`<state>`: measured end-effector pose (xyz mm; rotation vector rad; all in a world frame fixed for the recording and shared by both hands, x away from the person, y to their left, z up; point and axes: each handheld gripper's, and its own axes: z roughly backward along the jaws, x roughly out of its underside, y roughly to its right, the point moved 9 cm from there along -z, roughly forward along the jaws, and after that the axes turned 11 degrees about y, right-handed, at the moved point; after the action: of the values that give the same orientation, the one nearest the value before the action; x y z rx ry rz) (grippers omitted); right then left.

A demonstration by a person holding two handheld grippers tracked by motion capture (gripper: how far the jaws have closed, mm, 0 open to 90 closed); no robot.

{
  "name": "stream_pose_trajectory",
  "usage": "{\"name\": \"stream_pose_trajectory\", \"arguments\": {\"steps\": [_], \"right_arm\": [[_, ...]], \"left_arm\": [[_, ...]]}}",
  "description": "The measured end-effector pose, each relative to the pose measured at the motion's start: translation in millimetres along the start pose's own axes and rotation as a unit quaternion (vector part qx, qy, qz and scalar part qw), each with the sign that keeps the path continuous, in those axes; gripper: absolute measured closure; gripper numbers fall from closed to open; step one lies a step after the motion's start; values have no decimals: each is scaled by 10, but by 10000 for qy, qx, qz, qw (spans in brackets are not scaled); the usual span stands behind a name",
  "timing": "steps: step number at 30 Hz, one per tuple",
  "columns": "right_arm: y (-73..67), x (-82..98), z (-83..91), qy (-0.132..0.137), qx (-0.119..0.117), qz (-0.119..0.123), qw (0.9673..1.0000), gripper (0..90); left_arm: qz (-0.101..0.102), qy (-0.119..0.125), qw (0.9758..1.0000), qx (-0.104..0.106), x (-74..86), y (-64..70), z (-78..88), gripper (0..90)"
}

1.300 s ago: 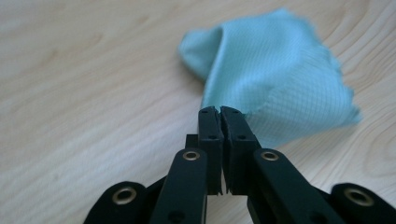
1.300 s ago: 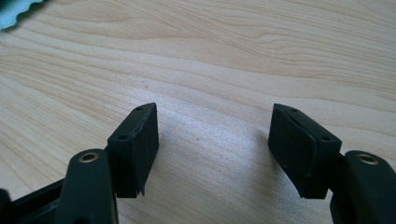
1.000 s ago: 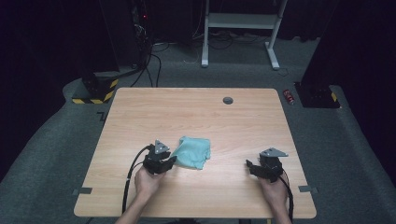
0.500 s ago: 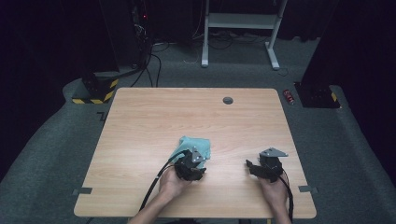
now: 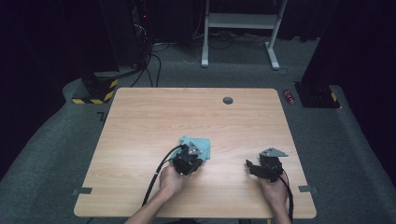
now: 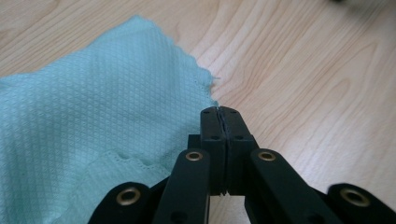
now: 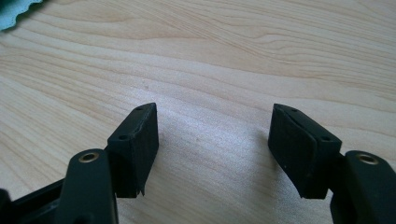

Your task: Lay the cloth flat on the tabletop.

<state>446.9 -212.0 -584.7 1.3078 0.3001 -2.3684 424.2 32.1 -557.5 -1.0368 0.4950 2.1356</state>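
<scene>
Wooden table [image 5: 140, 130] bears a teal cloth [image 6: 93, 116]; left gripper [image 6: 219, 112] has just pinched shut on its corner. Right gripper [image 7: 212, 135] gapes over bare wood.

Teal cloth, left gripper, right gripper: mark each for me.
teal cloth [image 6: 93, 107], left gripper view, middle of the weave.
left gripper [image 6: 219, 114], left gripper view, seam between the closed fingers.
right gripper [image 7: 212, 128], right gripper view, gap between the open fingers.
</scene>
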Motion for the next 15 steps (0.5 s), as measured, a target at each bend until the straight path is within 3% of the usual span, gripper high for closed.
{"name": "stream_pose_trajectory", "arguments": {"steps": [5, 8, 11, 15], "right_arm": [[0, 0, 0, -1, 0, -2, 10000, 334], [0, 0, 0, 0, 1, -1, 10000, 334], [1, -1, -1, 13, -8, 22, 10000, 340], [-24, -4, 9, 40, -103, 108, 9999, 426]], "left_arm": [[204, 315, 9993, -24, -129, -103, 154, 891], [396, 579, 9975, -119, -232, -222, 290, 893], [726, 868, 9933, -232, -304, -408, 451, 893], [990, 1040, 9890, -365, -309, -582, 580, 894]]}}
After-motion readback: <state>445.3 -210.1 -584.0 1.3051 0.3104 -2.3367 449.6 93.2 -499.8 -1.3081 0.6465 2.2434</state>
